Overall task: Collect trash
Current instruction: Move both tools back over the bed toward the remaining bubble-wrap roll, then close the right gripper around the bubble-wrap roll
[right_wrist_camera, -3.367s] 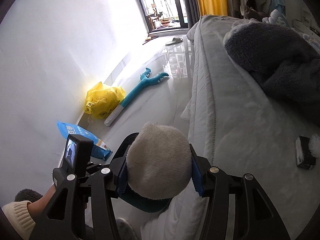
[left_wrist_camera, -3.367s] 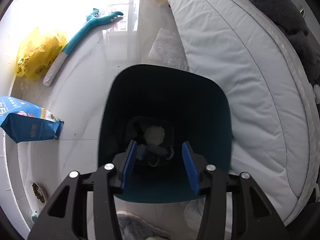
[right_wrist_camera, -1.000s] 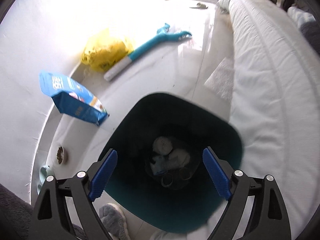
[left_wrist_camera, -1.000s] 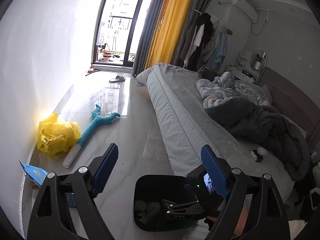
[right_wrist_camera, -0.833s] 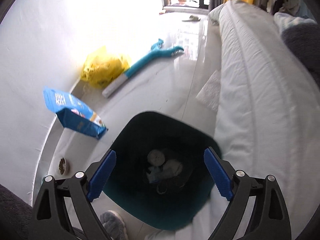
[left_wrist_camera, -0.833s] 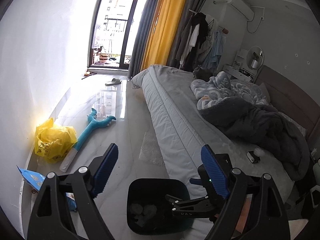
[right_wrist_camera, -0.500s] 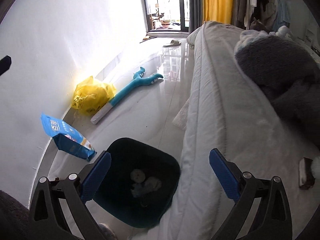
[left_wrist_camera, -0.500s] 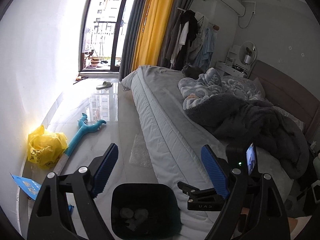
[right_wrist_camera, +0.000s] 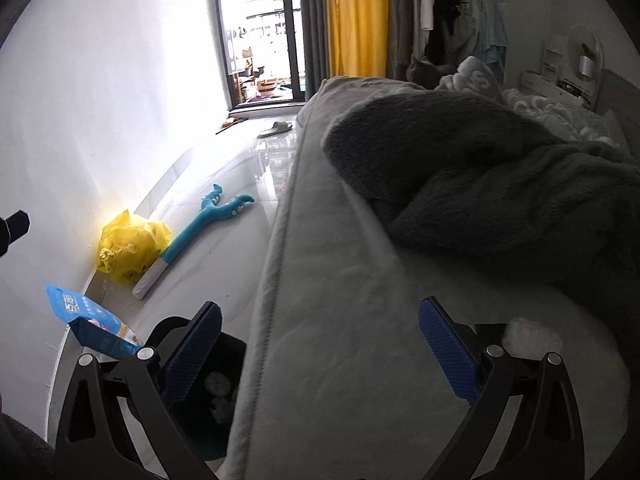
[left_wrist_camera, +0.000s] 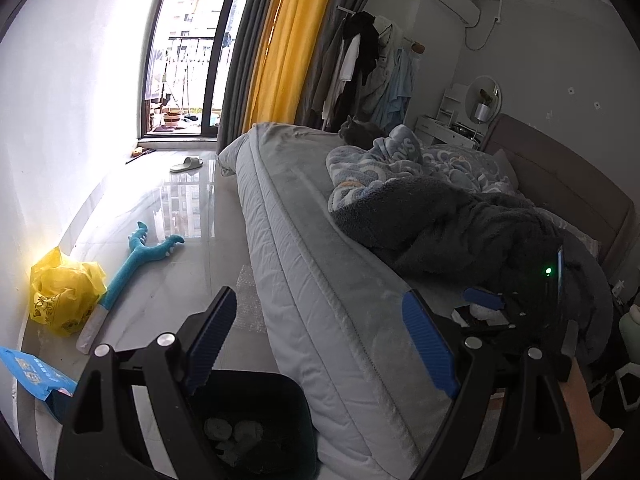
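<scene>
The bin point(left_wrist_camera: 256, 412) stands on the floor point(left_wrist_camera: 172, 240) against the bed point(left_wrist_camera: 320, 280), with crumpled trash point(left_wrist_camera: 234, 430) inside.

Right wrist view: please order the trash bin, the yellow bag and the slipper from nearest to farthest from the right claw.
From the right claw:
1. Trash bin, on the floor beside the left finger.
2. Yellow bag, against the left wall.
3. Slipper, far off near the balcony door.

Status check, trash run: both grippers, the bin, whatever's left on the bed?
Left gripper and right gripper open, empty. Bin by bed, wads inside. White wad beside a small dark item on mattress, clear reach.
</scene>
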Demonstrator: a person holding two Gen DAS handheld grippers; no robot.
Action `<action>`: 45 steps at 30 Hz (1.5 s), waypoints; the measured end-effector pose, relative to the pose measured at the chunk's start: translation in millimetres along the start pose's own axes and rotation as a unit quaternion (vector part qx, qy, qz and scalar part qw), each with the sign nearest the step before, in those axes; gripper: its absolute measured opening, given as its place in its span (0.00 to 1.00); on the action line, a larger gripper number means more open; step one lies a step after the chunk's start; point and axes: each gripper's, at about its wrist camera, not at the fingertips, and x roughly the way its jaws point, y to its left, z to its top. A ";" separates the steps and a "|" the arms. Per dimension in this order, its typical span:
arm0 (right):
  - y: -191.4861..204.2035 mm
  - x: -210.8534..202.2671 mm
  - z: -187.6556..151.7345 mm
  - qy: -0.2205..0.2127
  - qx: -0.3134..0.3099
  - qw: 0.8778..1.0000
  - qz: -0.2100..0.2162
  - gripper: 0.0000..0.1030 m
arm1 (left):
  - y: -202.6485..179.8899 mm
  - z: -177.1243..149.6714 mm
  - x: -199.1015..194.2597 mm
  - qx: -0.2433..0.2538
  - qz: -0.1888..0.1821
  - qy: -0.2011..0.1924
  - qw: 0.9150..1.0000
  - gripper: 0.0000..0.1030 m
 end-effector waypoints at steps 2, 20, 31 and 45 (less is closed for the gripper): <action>-18.3 -4.6 0.4 -0.010 0.013 1.000 -0.012 0.97 | -5.5 -1.6 6.4 0.000 -0.002 0.003 1.000 0.84; -129.7 8.2 -25.3 -0.009 0.117 0.989 -0.088 0.97 | -54.8 -16.6 61.3 0.047 -0.017 0.032 0.998 0.85; -151.8 28.0 -40.0 0.031 0.140 0.986 -0.080 0.97 | -88.4 -28.0 84.4 0.033 -0.051 0.053 0.997 0.85; -192.5 -1.2 -53.4 0.019 0.151 0.987 -0.048 0.60 | -138.6 -43.9 113.5 0.052 -0.069 0.062 0.994 0.85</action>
